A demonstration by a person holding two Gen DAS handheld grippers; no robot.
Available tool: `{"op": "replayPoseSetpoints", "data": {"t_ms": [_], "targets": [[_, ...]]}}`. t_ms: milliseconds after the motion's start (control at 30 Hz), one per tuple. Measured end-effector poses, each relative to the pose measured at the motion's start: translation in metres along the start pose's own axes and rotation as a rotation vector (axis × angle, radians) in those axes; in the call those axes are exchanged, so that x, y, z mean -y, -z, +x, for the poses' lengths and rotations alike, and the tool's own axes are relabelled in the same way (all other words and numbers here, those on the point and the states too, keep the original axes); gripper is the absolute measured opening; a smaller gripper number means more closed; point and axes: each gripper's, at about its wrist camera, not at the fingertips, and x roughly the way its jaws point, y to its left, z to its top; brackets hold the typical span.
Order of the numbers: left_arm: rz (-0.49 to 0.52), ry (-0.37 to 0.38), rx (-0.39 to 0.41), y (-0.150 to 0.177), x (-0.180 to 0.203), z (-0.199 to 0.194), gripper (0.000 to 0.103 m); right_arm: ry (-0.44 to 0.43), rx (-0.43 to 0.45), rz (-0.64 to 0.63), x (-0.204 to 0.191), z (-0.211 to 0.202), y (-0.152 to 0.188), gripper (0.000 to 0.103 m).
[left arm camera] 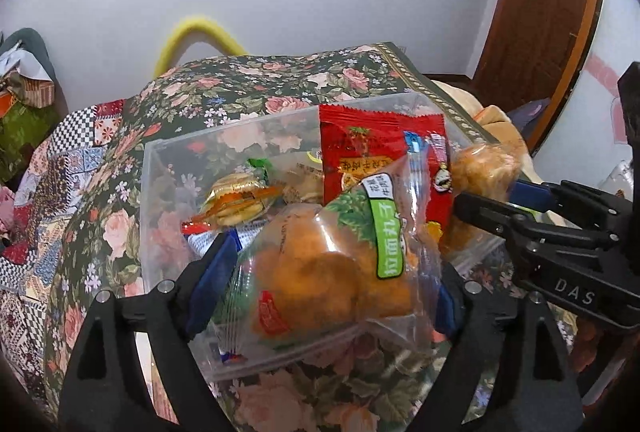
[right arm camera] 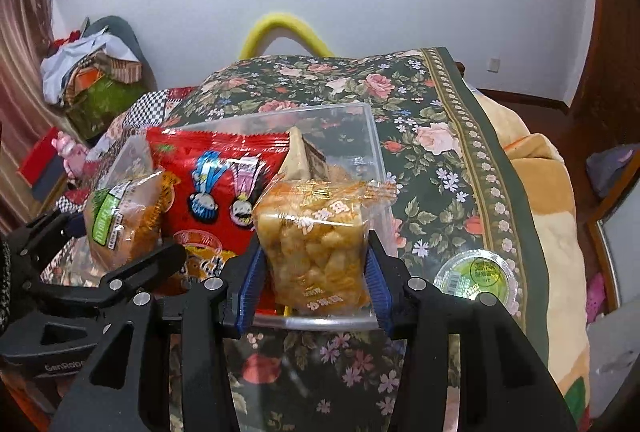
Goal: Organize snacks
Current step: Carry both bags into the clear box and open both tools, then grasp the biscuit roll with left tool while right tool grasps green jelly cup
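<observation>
A clear plastic box (left arm camera: 160, 192) stands on the floral cloth and holds several snacks, among them a red packet (left arm camera: 360, 148) and a gold-wrapped cracker pack (left arm camera: 236, 200). My left gripper (left arm camera: 324, 272) is shut on a clear bag of orange snack balls with a green label (left arm camera: 340, 264), held over the box's near side. My right gripper (right arm camera: 312, 264) is shut on a clear pack of puffed yellow pieces (right arm camera: 312, 232) above the box rim (right arm camera: 372, 136). The right gripper also shows in the left wrist view (left arm camera: 492, 200).
A green-lidded jelly cup (right arm camera: 476, 274) lies on the cloth to the right of the box. The floral cloth (right arm camera: 432, 160) covers a table or bed. A beige blanket (right arm camera: 540, 192) lies at the right edge. Clutter (right arm camera: 96, 72) sits at far left.
</observation>
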Motion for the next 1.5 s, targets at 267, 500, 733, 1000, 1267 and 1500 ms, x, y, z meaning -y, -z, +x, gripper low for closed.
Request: {"op": "replayPoseSetpoints", "data": {"t_ms": [267, 500, 733, 1000, 1267, 1500], "targets": [[0.003, 0.025, 0.035, 0.004, 0.004, -0.032, 0.089, 0.0, 0.023, -0.01, 0.001, -0.022, 0.003, 0.064], [-0.018, 0.008, 0.075, 0.009, -0.005, -0.069, 0.089, -0.001, 0.047, -0.013, 0.005, -0.045, 0.009, 0.067], [-0.011, -0.088, 0.082, 0.029, -0.037, -0.094, 0.093, 0.032, 0.064, -0.008, 0.022, -0.066, 0.02, 0.07], [-0.137, -0.13, -0.043, 0.071, -0.092, -0.074, 0.093, 0.092, -0.001, 0.042, 0.062, -0.061, 0.042, 0.074], [-0.205, -0.175, -0.162, 0.107, -0.118, -0.034, 0.088, 0.096, -0.081, 0.129, 0.096, -0.027, 0.047, 0.074], [-0.178, -0.169, -0.188, 0.112, -0.116, -0.007, 0.073, 0.119, -0.106, 0.092, 0.085, 0.012, 0.038, 0.074]]}}
